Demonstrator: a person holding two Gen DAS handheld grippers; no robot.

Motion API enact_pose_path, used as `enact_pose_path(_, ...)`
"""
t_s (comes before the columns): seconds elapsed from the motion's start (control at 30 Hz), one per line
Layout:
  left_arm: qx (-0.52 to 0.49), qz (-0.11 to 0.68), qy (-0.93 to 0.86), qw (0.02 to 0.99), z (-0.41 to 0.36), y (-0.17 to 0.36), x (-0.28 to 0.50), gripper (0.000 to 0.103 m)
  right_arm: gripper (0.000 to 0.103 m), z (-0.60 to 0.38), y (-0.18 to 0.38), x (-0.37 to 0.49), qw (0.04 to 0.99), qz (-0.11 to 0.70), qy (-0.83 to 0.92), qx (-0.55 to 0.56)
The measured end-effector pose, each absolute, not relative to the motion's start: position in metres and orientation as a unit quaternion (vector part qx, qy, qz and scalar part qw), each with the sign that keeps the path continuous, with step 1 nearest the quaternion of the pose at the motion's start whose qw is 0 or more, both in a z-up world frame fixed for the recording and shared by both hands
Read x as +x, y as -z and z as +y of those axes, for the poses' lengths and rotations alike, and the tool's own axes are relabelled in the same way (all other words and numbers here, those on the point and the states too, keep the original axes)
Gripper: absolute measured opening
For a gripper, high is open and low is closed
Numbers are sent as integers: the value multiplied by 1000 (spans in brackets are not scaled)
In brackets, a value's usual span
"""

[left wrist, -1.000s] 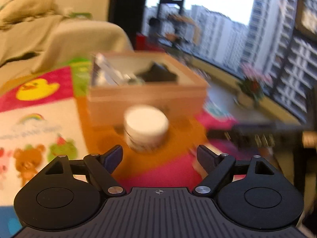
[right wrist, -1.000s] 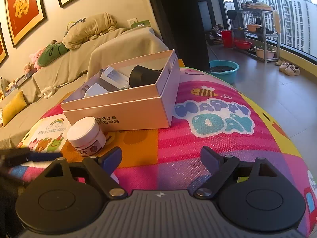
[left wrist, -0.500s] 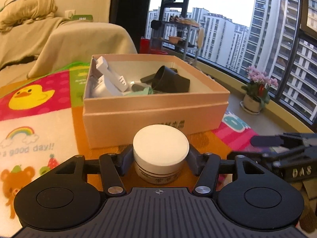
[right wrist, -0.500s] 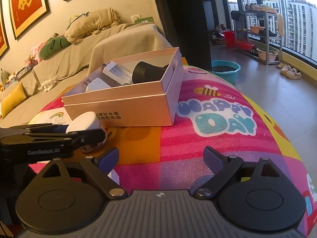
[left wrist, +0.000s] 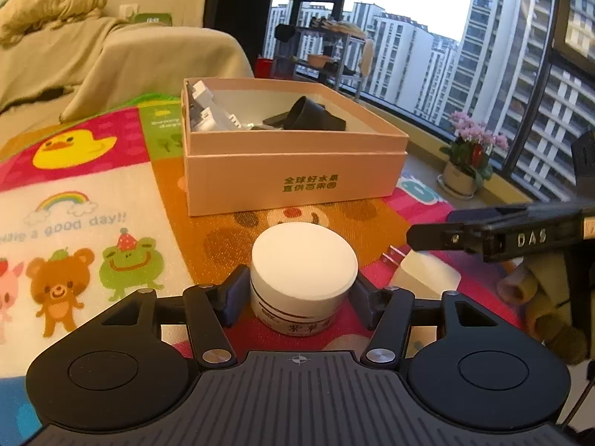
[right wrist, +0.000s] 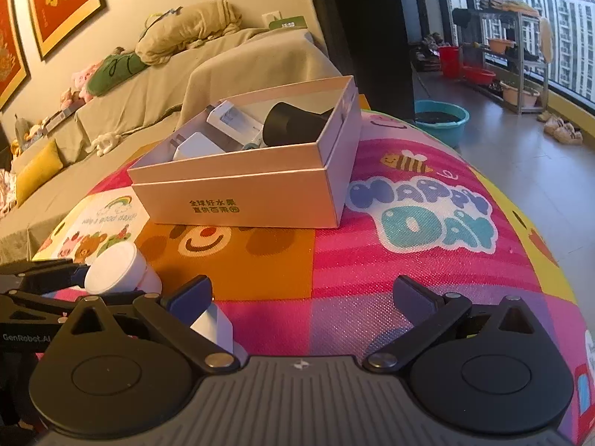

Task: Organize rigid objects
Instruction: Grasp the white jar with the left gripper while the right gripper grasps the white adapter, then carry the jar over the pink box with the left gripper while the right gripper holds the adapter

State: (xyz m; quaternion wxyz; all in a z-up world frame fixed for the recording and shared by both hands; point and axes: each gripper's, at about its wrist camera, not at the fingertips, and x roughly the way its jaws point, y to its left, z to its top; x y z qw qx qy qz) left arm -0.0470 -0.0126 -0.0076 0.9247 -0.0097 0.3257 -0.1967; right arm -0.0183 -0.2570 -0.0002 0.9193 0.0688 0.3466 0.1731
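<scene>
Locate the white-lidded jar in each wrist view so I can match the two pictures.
Left wrist view: the jar sits bottom centre, gripped between the left gripper fingers.
Right wrist view: the jar is at the lower left, tilted, held by the left gripper entering from the left edge.
Shared landmark: the open pink box with green lettering, behind the jar in both views.

Warm, low daylight from the windows (left wrist: 427, 37), overexposed to near white in the sky. Soft shadows on the mat (right wrist: 372, 260) toward the camera. Both views sharp in the middle, no motion blur. Strong fisheye bending at the edges. Dark corners; sofa (right wrist: 223, 74) side dimmer, slightly orange.
</scene>
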Motion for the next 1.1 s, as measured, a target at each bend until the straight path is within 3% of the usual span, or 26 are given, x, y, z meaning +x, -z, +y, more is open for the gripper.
enact_pose_path(0.27, -7, 319, 193, 928, -13, 8, -51, 62, 93, -245, -20, -54, 918, 312, -237, 54)
enact_pose_path(0.4, -7, 318, 192, 928, -13, 8, -51, 62, 65, -210, -20, -74, 918, 307, -244, -56)
enact_pose_path(0.6, -13, 318, 193, 928, -13, 7, -51, 61, 33, -207, -11, -64, 910, 339, -235, -45)
enact_pose_path(0.93, -38, 298, 188, 935, -7, -4, -58, 60, 32, -229, -54, -79, 932, 282, -224, -32)
enact_pose_path(1.1, -35, 229, 209, 950, -14, -52, -33, 60, 32, -235, -64, -77, 940, 266, -210, -33)
